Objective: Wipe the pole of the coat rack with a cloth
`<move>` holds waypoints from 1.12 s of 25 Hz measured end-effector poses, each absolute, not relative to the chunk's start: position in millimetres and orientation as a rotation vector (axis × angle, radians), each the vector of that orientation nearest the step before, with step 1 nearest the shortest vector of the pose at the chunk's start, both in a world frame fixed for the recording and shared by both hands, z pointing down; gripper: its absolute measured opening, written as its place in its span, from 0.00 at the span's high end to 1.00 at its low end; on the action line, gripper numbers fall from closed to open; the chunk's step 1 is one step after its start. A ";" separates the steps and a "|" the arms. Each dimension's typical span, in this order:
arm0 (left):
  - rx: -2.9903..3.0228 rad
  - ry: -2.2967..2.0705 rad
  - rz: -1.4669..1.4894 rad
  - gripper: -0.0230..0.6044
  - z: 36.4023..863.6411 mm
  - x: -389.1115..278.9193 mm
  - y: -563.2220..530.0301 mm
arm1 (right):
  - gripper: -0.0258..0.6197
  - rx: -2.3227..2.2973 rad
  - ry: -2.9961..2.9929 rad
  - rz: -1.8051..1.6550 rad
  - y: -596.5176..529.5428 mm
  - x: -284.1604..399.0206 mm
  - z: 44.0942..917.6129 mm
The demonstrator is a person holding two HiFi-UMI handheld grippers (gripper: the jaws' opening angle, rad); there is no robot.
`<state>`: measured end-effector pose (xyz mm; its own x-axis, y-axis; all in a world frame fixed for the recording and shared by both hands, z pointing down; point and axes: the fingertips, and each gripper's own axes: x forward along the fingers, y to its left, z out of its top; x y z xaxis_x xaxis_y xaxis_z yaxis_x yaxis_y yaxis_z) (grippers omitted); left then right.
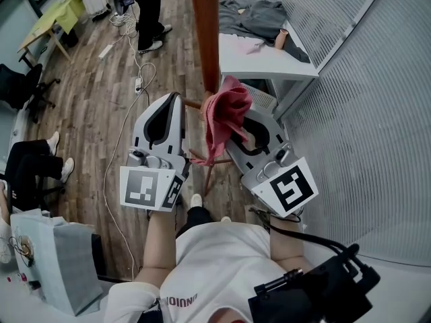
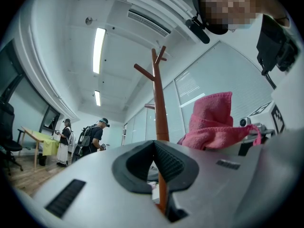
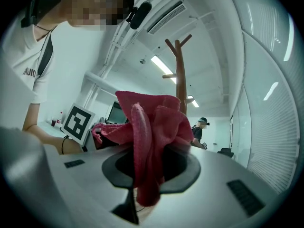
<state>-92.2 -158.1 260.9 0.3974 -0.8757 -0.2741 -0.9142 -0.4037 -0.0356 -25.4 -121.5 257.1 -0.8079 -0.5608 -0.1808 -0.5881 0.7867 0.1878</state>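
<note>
The coat rack's brown wooden pole (image 1: 205, 32) rises straight in front of me, and its branching top pegs (image 2: 156, 63) show in the left gripper view. My right gripper (image 1: 237, 125) is shut on a bunched pink cloth (image 1: 225, 113), held just right of the pole and close against it. In the right gripper view the cloth (image 3: 145, 137) fills the jaws and hides most of the pole (image 3: 180, 75) behind it. My left gripper (image 1: 177, 97) hovers left of the pole, shut with nothing in it. Through its view, the pole (image 2: 160, 108) stands just beyond the left gripper (image 2: 154, 144).
A white table (image 1: 269, 62) with a grey garment (image 1: 256, 15) stands behind the rack, against a glass wall with blinds (image 1: 363, 79). Cables and a power strip (image 1: 138, 84) lie on the wooden floor to the left. People stand at the back left (image 2: 95, 137).
</note>
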 end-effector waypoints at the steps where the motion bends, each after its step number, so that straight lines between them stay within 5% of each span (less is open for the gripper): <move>1: -2.472 1.599 0.318 0.94 259.9 -92.2 -157.7 | 0.81 -0.918 2.859 0.361 -119.8 -26.1 255.9; 28: -2.398 1.539 0.353 0.94 233.8 -86.8 -147.7 | 0.81 -1.154 2.689 0.472 -126.5 8.9 223.5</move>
<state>-86.8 -147.7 233.8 0.4065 -0.8462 -0.3446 -0.9118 -0.3998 -0.0939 8.9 -126.5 223.5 -0.6833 -0.6729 -0.2833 -0.7292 0.6488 0.2177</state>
